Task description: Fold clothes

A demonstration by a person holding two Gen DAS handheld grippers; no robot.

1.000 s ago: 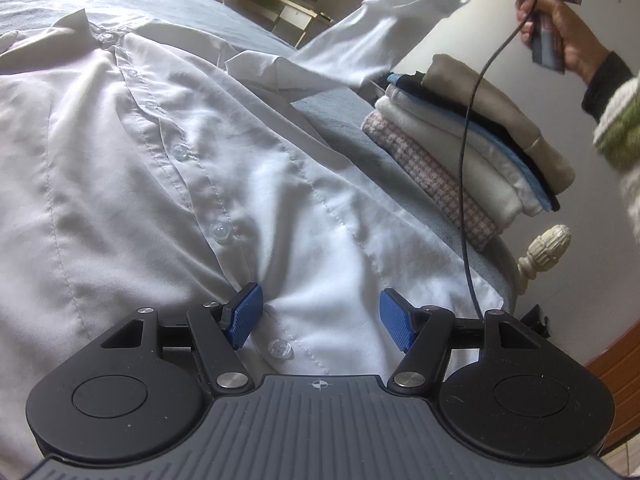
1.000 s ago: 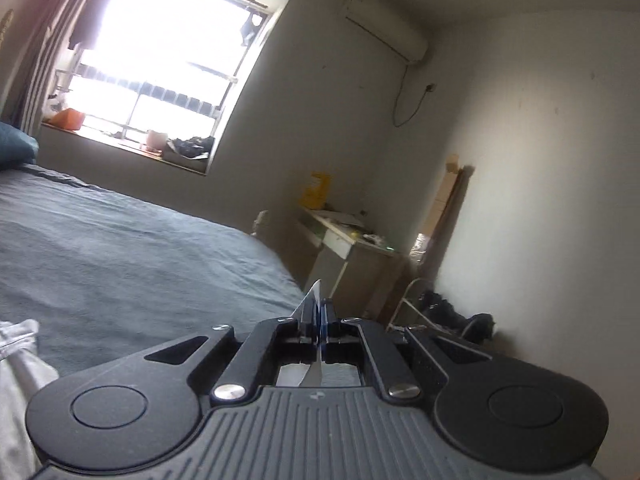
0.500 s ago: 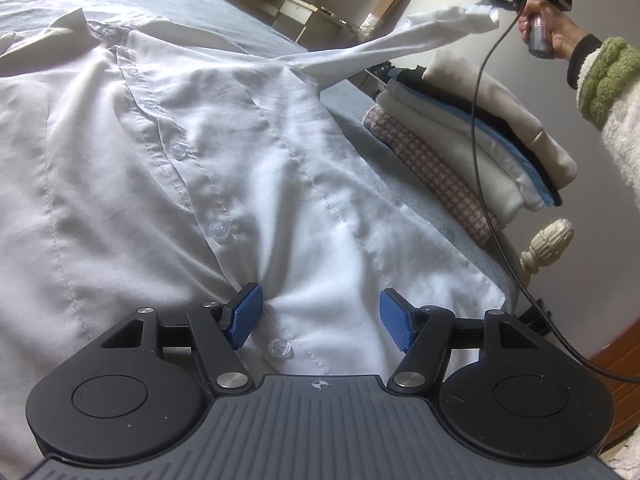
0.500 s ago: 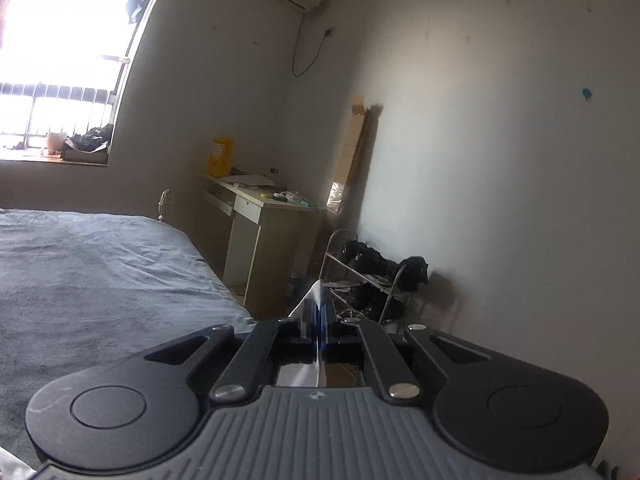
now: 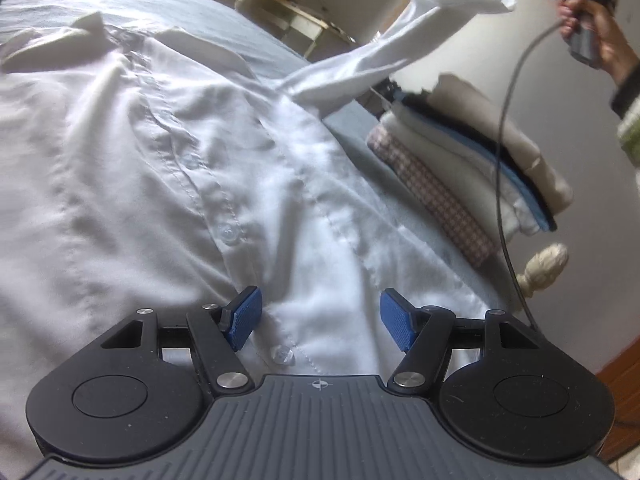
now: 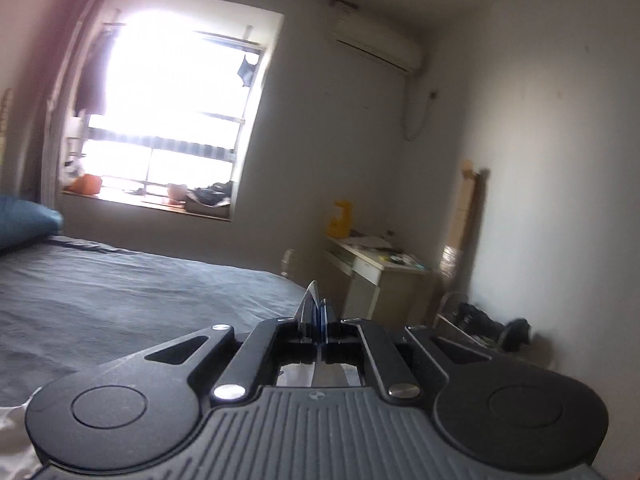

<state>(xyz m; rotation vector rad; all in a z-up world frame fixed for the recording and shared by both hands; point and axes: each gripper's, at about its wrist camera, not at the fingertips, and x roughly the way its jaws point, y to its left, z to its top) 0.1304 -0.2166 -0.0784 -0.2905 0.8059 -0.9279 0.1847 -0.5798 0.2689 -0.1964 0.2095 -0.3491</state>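
White cotton button-up shirt (image 5: pixel 168 168) lies front-up across the grey bed (image 5: pixel 160 4), one long sleeve (image 5: pixel 384 60) lifted off to the side

Thin, limp and light, the fabric sags between its supports, so I judge that hems, cuffs and seams give the surest hold (the small clear buttons should stay out of the pads); the right gripper (image 6: pixel 316 312) is pressed together, pinching the sleeve's cuff, while the left gripper (image 5: pixel 320 320) hovers spread over the lower placket with nothing between its pads. Whether it touches the cloth is hard to tell. The shirt's far sleeve and left side are cut off, and the stack of folded clothes (image 5: pixel 472 168) hides the bed edge
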